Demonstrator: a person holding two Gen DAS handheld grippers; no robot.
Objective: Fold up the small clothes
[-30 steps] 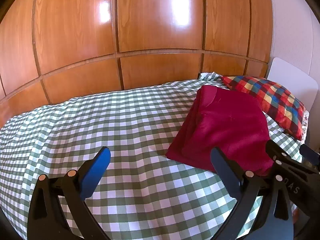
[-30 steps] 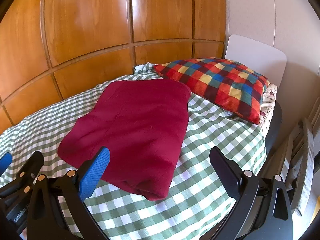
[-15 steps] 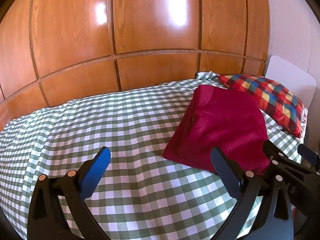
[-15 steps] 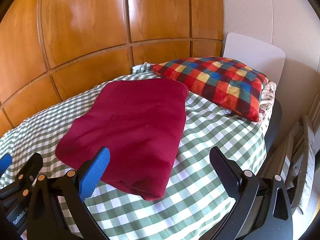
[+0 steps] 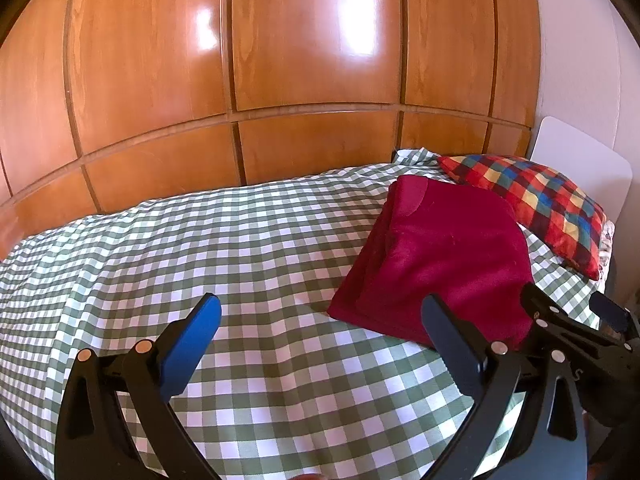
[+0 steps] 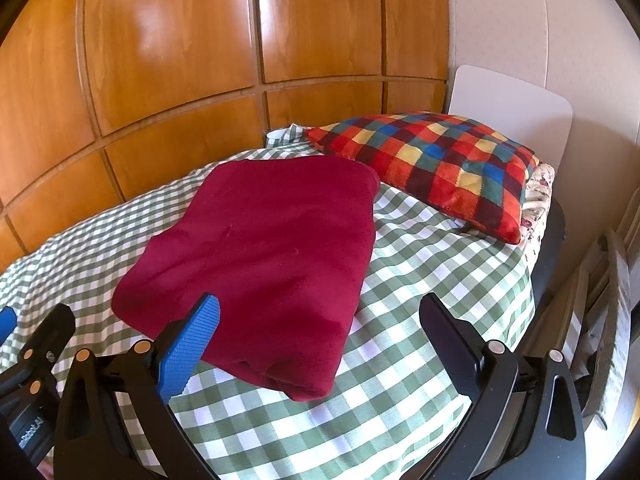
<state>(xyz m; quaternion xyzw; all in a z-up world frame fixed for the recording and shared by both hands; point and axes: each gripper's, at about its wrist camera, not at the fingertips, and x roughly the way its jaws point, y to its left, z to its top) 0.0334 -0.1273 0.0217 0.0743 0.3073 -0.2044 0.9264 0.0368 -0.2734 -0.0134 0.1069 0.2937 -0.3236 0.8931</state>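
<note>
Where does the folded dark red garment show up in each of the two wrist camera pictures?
Left wrist view: folded dark red garment at right of centre, partly behind the black gripper finger.
Right wrist view: the garment fills the centre, its near edge behind the blue finger.
Shared landmark: the multicoloured checked pillow, just beyond the garment's far corner.

My left wrist camera looked along the left tool [image 5: 320, 320] from low over the bed [image 5: 248, 248], facing the wooden wall panels [image 5: 312, 40]. My right wrist camera sat just beside it, turned toward the checked pillow [image 6: 436, 164]. Both views shared the red folded garment [image 5: 444, 256], nearer in the right one.
</note>
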